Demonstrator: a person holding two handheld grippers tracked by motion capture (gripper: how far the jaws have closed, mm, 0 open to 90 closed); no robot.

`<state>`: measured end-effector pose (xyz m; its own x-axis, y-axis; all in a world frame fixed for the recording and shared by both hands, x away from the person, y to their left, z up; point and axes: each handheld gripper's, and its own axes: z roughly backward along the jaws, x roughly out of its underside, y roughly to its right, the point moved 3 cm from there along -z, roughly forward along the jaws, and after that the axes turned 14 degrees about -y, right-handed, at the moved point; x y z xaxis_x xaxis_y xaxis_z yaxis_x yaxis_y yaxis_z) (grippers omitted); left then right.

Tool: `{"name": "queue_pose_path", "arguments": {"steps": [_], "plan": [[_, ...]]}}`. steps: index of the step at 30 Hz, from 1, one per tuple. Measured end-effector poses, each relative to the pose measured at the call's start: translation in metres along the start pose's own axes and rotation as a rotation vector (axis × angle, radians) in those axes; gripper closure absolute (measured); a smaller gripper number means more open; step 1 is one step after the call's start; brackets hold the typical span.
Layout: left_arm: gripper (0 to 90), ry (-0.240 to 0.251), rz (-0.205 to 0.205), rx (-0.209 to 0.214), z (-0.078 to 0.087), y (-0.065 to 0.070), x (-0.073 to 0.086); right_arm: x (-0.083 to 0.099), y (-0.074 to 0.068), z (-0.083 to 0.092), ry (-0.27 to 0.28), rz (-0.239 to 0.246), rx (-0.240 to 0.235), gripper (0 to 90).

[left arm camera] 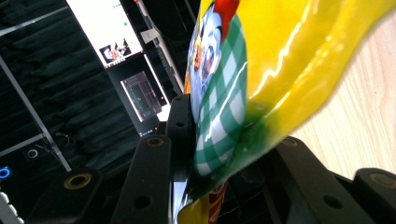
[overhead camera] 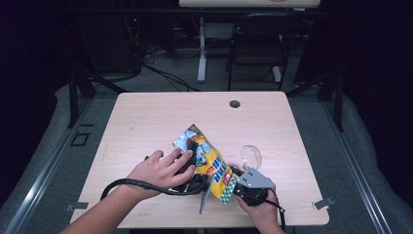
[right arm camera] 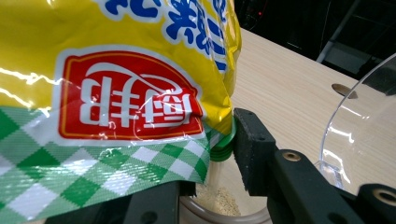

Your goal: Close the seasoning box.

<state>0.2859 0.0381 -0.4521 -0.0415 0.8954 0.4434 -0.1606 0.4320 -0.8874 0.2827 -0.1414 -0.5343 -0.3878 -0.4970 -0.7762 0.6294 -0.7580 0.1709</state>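
The yellow snack bag (overhead camera: 208, 161), printed with a red label, blue characters and a green-and-white check band, lies slantwise near the front middle of the light wooden table (overhead camera: 146, 122), its silvery torn end pointing away from the person and its checked end toward the front edge. The left gripper (overhead camera: 191, 161) sits on the bag's left side under the person's left hand (overhead camera: 158, 171); in the left gripper view the black jaws stand partly closed with the bag's checked, glossy edge pinched between them, the film bulging out above the pads. The right gripper (overhead camera: 246, 187), held in the right hand (overhead camera: 263, 209) with its grey three-cornered plate on top, is at the bag's lower right corner. In the right gripper view its jaws are partly closed, with the bag's checked corner hanging over the left jaw and a clear jar with a green rim (right arm camera: 223, 149) between them; whether the pads press on either I cannot tell. A clear plastic cup (overhead camera: 251, 156) lies just beside the bag on the right, near the right gripper
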Motion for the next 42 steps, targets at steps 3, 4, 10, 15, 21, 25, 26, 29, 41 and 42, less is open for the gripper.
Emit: {"name": "queue_pose_path", "arguments": {"steps": [3, 4, 10, 15, 21, 25, 26, 29, 41, 42], "plan": [[70.5, 0.001, -0.001, 0.002, 0.0, -0.0009, -0.0001, 0.0001, 0.0001, 0.0002, -0.001, 0.001, -0.001, 71.2], [70.5, 0.003, 0.004, 0.002, -0.0002, -0.001, 0.0, 0.0, 0.0001, 0.0002, 0.001, 0.0, -0.002, 71.2], [70.5, 0.001, -0.001, -0.004, 0.0002, -0.0017, -0.0002, -0.0002, 0.0, 0.0, 0.003, -0.005, -0.003, 71.2], [70.5, -0.001, -0.005, -0.004, 0.0007, -0.0016, 0.0007, -0.0008, -0.0007, -0.0006, 0.005, -0.001, -0.005, 71.2], [70.6, -0.006, -0.016, -0.01, 0.0021, -0.0021, 0.0014, -0.0011, -0.0013, -0.0012, 0.005, 0.001, -0.008, 71.2], [70.7, -0.009, -0.021, -0.013, 0.003, -0.0027, 0.0015, -0.0014, -0.0015, -0.0016, 0.007, 0.005, -0.005, 71.2], [70.7, -0.01, -0.019, -0.016, 0.0033, -0.0026, 0.0015, -0.0014, -0.0014, -0.0016, 0.006, 0.007, -0.004, 71.2], [70.7, -0.015, -0.019, -0.014, 0.0038, -0.0026, 0.0015, -0.0016, -0.0015, -0.0017, 0.008, 0.008, -0.004, 71.2], [71.2, -0.015, -0.038, -0.039, 0.0071, -0.0069, 0.0006, -0.0019, -0.0018, -0.001, 0.015, 0.011, 0.002, 71.2], [71.1, -0.015, -0.037, -0.04, 0.0071, -0.0069, 0.0005, -0.0019, -0.0018, -0.0009, 0.014, 0.009, -0.001, 71.2]]}}
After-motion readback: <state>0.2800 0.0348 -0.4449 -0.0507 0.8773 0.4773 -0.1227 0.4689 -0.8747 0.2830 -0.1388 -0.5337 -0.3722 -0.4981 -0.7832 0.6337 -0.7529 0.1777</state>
